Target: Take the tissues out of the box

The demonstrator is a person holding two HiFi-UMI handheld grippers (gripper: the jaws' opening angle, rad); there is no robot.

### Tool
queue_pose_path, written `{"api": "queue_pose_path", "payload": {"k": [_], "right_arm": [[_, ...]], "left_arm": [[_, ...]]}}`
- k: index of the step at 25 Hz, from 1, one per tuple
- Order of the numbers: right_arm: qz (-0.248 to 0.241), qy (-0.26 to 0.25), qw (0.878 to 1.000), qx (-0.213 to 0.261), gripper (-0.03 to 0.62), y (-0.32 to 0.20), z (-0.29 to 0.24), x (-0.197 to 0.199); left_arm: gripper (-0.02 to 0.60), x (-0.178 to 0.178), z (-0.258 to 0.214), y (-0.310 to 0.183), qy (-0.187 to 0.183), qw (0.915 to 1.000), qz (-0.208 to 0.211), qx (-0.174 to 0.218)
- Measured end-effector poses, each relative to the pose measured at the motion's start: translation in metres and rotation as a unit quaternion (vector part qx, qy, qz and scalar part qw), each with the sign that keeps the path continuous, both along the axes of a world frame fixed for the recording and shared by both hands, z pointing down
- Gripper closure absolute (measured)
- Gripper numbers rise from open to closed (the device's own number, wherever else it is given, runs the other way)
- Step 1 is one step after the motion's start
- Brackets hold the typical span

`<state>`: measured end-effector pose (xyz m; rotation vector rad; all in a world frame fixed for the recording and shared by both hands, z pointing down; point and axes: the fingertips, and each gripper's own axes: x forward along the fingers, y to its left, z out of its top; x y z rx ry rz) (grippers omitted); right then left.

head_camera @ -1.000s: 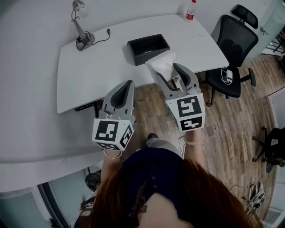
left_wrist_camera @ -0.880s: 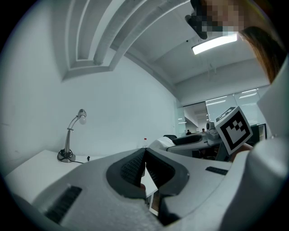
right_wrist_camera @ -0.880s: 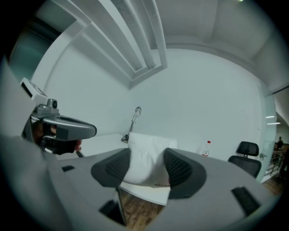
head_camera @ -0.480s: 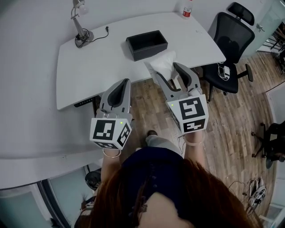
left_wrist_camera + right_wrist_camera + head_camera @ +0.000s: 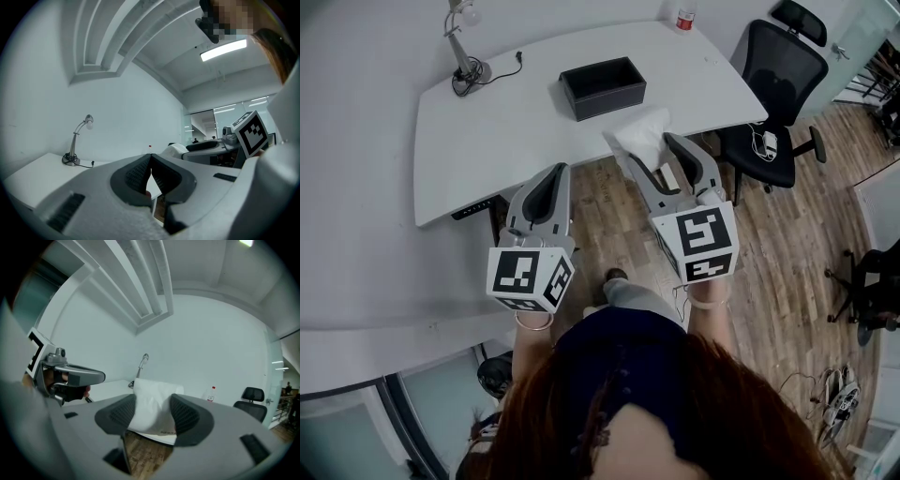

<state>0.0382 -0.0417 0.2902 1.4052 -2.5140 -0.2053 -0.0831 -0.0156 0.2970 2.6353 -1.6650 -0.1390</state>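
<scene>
At the far left of the bench [image 5: 487, 141], the desk lamp [image 5: 472, 69] has its head cut off by the top edge of the head view. The left hand-held gripper [image 5: 555, 172] hangs over the wooden floor [image 5: 600, 216], short of the bench. Its 2 jaws meet at the tips with nothing between them. The hand under its marker cube is hidden, and only a wrist shows.

Further right, the black box [image 5: 609, 101] stands open on the bench, its inside too dark to tell what it holds. The right hand-held gripper [image 5: 656, 159] is clamped on the white tissues [image 5: 642, 133], held in the air near the bench's front edge and well apart from the box. The jaws cover the pack's lower sides, and the print near its bottom edge is too small to read. The bottle [image 5: 684, 16] is cut by the top edge. A black office chair [image 5: 783, 70] stands at the bench's right end.

Against 1 second ago, the bench, box and chair sit higher in the head view, and less of the bottle shows. Both hand-held grippers keep roughly their places, with the tissues still in the right one.
</scene>
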Motion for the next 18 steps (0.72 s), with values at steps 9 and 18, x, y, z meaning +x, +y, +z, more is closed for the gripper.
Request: {"api": "queue_pose_path", "payload": {"k": [9,18], "right_arm": [[0.000,0.002,1.000,0.006,0.341,0.014,-0.002,0.004],[-0.001,0.004,1.000,0.005,0.341,0.018,0.001,0.006]], "left_arm": [[0.560,0.003,-0.001,0.012,0.007,1.0000,0.002,0.002],[0.560,0.009,-0.001,0.012,0.004,1.0000,0.006,0.003]]}}
